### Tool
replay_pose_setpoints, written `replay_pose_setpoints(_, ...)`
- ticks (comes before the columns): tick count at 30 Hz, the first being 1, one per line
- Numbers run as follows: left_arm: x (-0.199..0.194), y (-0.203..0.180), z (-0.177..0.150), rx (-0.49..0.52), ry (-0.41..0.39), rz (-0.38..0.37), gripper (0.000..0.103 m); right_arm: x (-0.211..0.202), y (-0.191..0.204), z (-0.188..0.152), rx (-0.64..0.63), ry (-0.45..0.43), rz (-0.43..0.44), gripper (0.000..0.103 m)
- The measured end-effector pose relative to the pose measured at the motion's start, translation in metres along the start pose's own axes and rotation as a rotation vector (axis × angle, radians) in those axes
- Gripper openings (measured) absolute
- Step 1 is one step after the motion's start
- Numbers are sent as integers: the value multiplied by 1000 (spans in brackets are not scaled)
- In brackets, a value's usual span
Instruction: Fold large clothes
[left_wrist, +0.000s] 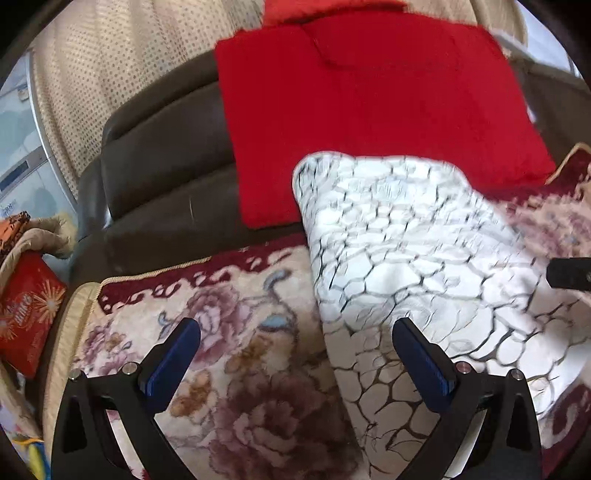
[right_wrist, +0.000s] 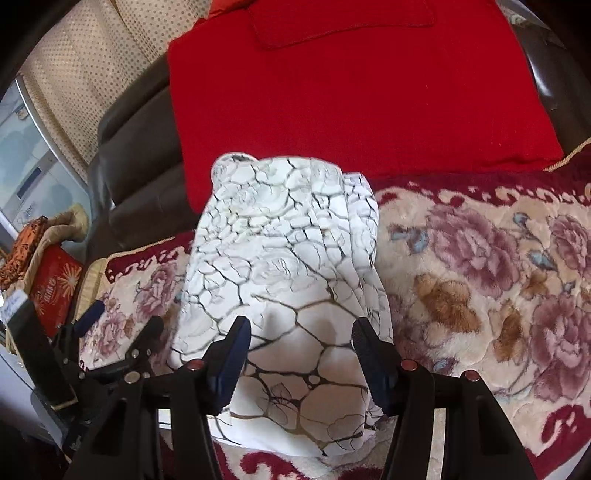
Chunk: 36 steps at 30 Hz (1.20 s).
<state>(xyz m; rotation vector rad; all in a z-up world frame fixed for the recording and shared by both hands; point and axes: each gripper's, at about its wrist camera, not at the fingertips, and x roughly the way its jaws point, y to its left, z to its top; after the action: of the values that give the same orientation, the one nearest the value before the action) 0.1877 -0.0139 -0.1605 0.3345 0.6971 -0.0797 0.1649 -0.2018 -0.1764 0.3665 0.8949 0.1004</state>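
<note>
A white garment with a black crackle pattern (left_wrist: 406, 240) lies folded into a long strip on a floral blanket (left_wrist: 236, 354) over a sofa seat. It also shows in the right wrist view (right_wrist: 288, 266). My left gripper (left_wrist: 295, 332) is open and empty, its right finger (left_wrist: 421, 354) over the garment's left edge. My right gripper (right_wrist: 301, 332) is open above the garment's near end, a finger on each side, holding nothing. The left gripper shows at the left of the right wrist view (right_wrist: 125, 321).
A red cushion (left_wrist: 369, 110) leans on the dark leather sofa back (left_wrist: 159, 155) behind the garment. A red box (left_wrist: 29, 317) and a basket sit off the sofa's left end. The blanket (right_wrist: 480, 277) stretches to the right.
</note>
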Motion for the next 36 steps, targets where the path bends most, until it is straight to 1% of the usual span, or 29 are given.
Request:
replay_pose_setpoints(2, 2, -2, -2, 6, 8, -2, 103, 11, -3, -6, 8, 33, -6, 62)
replay_pose_setpoints(5, 4, 0, -3, -5, 14, -30, 103, 35, -9, -17, 11, 95, -23, 62)
replay_pose_setpoints(9, 11, 3, -3, -18, 31, -53, 103, 38, -14, -16, 26, 98, -8, 63)
replay_pose_setpoints(12, 13, 5, -1, -35, 38, -66, 103, 32, -12, -7, 18, 108, -8, 63)
replay_pose_setpoints(16, 16, 10, 3, -76, 35, -90, 103, 22, -7, 14, 20, 61, 6, 63)
replay_pose_setpoints(18, 20, 15, 6, -105, 43, -103, 103, 23, -5, 27, 20, 48, 10, 63)
replay_pose_setpoints(21, 32, 22, 8, -151, 79, -134, 103, 37, 0, 46, 6, 47, -2, 63)
replay_pose_setpoints(23, 44, 26, 8, -185, 117, -155, 103, 55, -1, 53, 12, 76, -9, 63)
replay_pose_setpoints(25, 59, 26, 6, -198, 165, -209, 103, 80, -5, 53, 18, 139, -8, 63)
replay_pose_setpoints(26, 63, 26, 5, -211, 172, -228, 103, 92, -8, 51, 22, 169, -7, 63)
replay_pose_setpoints(27, 64, 27, 5, -220, 168, -232, 103, 98, -10, 50, 25, 180, -7, 63)
replay_pose_setpoints(31, 61, 30, 6, -216, 158, -245, 103, 83, -18, 52, 54, 150, 34, 63)
replay_pose_setpoints(34, 56, 38, 6, -244, 147, -277, 103, 62, -30, 52, 75, 126, 47, 63)
replay_pose_setpoints(36, 49, 40, 9, -251, 127, -282, 103, 48, -37, 49, 91, 108, 69, 63)
